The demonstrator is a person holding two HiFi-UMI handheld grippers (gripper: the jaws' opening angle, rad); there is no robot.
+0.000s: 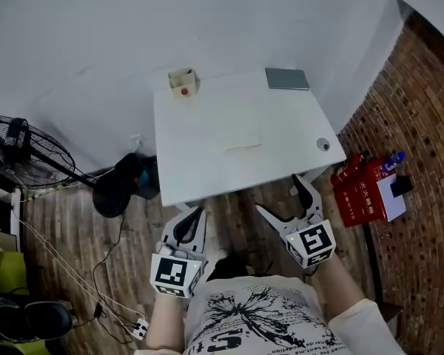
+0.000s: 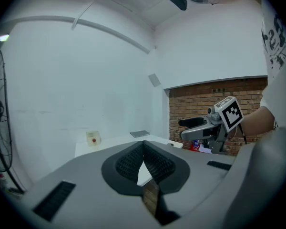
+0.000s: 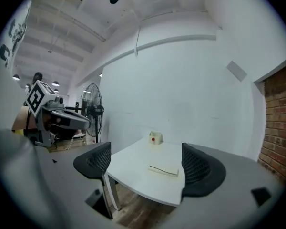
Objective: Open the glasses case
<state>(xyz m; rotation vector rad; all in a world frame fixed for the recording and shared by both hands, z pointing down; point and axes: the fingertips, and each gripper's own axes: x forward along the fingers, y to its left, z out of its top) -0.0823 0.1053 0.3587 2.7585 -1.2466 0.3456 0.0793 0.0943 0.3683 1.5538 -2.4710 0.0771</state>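
The glasses case (image 1: 242, 140) is a flat cream-white box lying closed near the middle of the white table (image 1: 185, 168); in the right gripper view the case (image 3: 164, 170) shows between the jaws, far ahead. Both grippers hang in front of the table's near edge, apart from the case. My left gripper (image 1: 192, 224) has its ridged pads together with nothing between them (image 2: 143, 149). To its right, my right gripper (image 1: 283, 198) stands wide open and empty (image 3: 145, 163).
At the table's far edge sit a small box with a red dot (image 1: 183, 82) and a grey flat pad (image 1: 286, 78). A small round object (image 1: 323, 145) lies near the right edge. On the floor are a fan (image 1: 22, 150), a black bag (image 1: 122, 183) and red items (image 1: 359, 191) by the brick wall.
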